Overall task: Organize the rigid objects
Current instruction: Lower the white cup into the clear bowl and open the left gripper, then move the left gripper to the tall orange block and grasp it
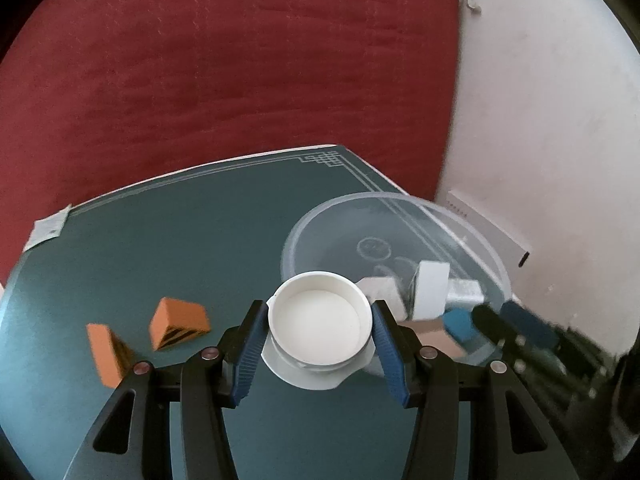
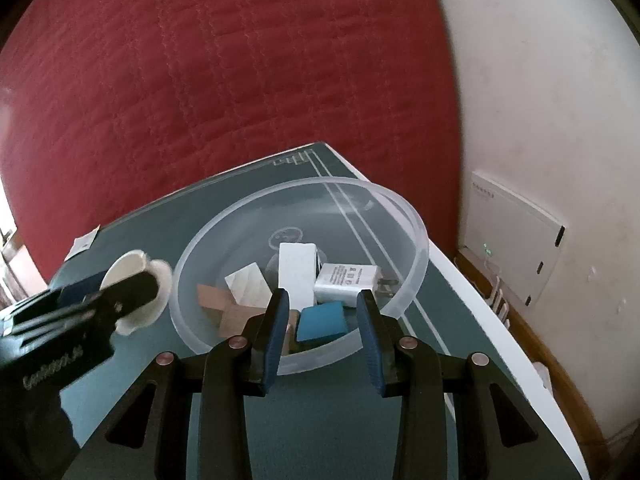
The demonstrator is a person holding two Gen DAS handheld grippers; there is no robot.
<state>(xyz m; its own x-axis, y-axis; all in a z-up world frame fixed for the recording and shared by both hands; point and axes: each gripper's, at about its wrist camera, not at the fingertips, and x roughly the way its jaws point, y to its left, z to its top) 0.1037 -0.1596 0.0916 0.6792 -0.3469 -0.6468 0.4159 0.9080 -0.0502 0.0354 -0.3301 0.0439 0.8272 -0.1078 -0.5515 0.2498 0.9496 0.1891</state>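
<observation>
My left gripper [image 1: 319, 305] is shut on a round white cup [image 1: 320, 328], one pad on each side, holding it above the teal table [image 1: 200, 232] just left of a clear plastic bowl [image 1: 400, 197]. In the right wrist view the bowl [image 2: 304, 182] holds a blue block [image 2: 320, 322], a white charger [image 2: 348, 280], a white block [image 2: 296, 276] and wooden pieces [image 2: 224, 308]. My right gripper [image 2: 323, 294] hangs over the bowl's near rim with its jaws apart; the blue block lies below between them, untouched by the pads. Two orange blocks [image 1: 180, 322] [image 1: 108, 354] lie on the table at the left.
Red fabric [image 1: 240, 80] lies beyond the table's far edge. A white wall [image 2: 540, 120] with a white box [image 2: 516, 236] mounted on it stands at the right, close to the table's right edge. A paper tag [image 1: 48, 230] sits at the table's far left corner.
</observation>
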